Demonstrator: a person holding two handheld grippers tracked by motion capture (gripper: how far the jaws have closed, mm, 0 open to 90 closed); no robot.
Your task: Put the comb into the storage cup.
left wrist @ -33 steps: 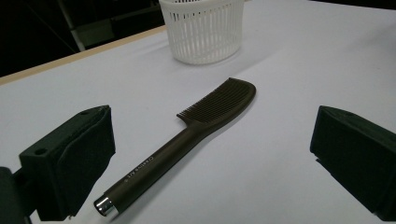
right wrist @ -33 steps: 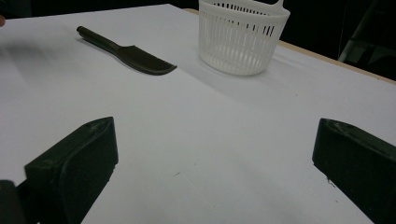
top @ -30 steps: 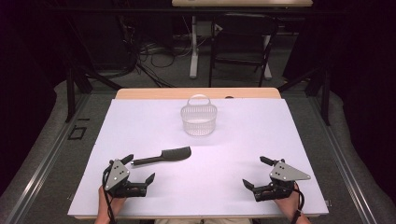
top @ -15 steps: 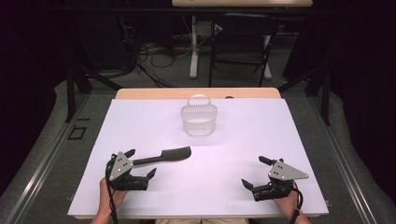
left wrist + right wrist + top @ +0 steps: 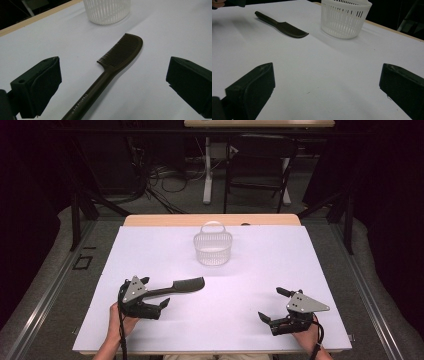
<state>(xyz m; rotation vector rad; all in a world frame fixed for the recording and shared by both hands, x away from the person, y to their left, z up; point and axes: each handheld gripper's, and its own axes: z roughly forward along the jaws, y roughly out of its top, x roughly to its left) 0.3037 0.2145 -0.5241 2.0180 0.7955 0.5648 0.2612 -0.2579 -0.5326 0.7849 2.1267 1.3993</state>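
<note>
Left gripper (image 5: 154,293) is sitting wide open w/ nothing gripped, jaws straddling the handle of the dark comb (image 5: 117,59), which is lying flat on the white table cover (image 5: 250,270). Right gripper (image 5: 273,305) is also gaping wide, holding nothing, well apart from comb. White basket (image 5: 213,246) is standing farther back, nothing lying btwn.

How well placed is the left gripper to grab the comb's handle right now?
Probably well: the left gripper has its jaws wide open either side of the dark comb, whose handle lies flat between them with nothing in the way.
</note>
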